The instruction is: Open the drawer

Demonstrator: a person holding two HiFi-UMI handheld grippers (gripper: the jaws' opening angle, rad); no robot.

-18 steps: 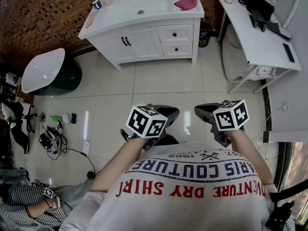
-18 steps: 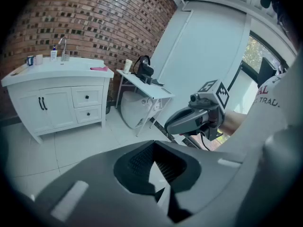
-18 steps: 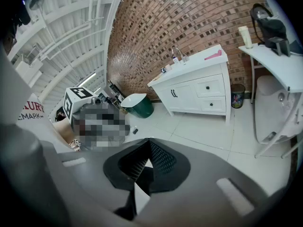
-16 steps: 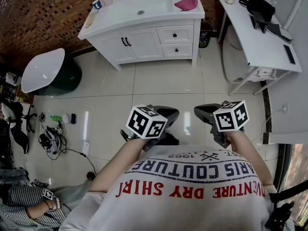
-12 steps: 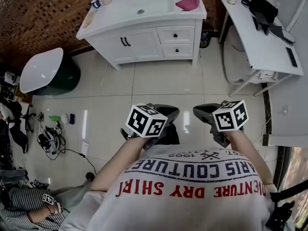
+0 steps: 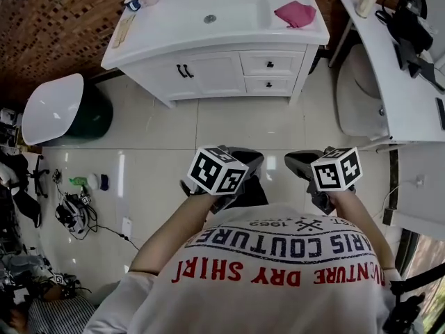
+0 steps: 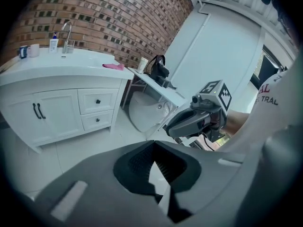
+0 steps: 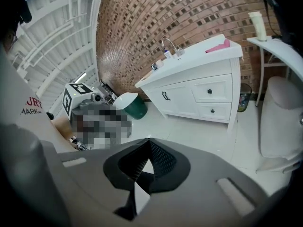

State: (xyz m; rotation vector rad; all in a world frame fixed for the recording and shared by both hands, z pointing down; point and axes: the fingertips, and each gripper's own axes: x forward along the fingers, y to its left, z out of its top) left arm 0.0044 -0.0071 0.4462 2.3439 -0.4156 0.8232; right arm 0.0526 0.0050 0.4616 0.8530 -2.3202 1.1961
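Observation:
A white vanity (image 6: 208,26) stands at the far side of the tiled floor, well ahead of both grippers. Its upper drawer (image 6: 270,64) and lower drawer (image 6: 269,84), each closed with a small black knob, sit at the right of its front, beside two doors. Both drawers show again in the left gripper view (image 7: 98,100) and the right gripper view (image 8: 211,90). My left gripper (image 6: 249,161) and right gripper (image 6: 295,163) hang side by side over the floor, close to my body. Each has its jaws shut with nothing between them (image 7: 154,143) (image 8: 149,140).
A pink cloth (image 6: 295,12) lies on the vanity top by the basin. A white side table (image 6: 410,82) with headphones and a cup, and a white seat (image 6: 358,96), stand at right. A green-and-white tub (image 6: 59,110) and floor clutter (image 6: 73,207) lie left.
The vanity has slid lower and rightward in the head view and looks nearer. Both grippers keep the same place in front of my body, still shut.

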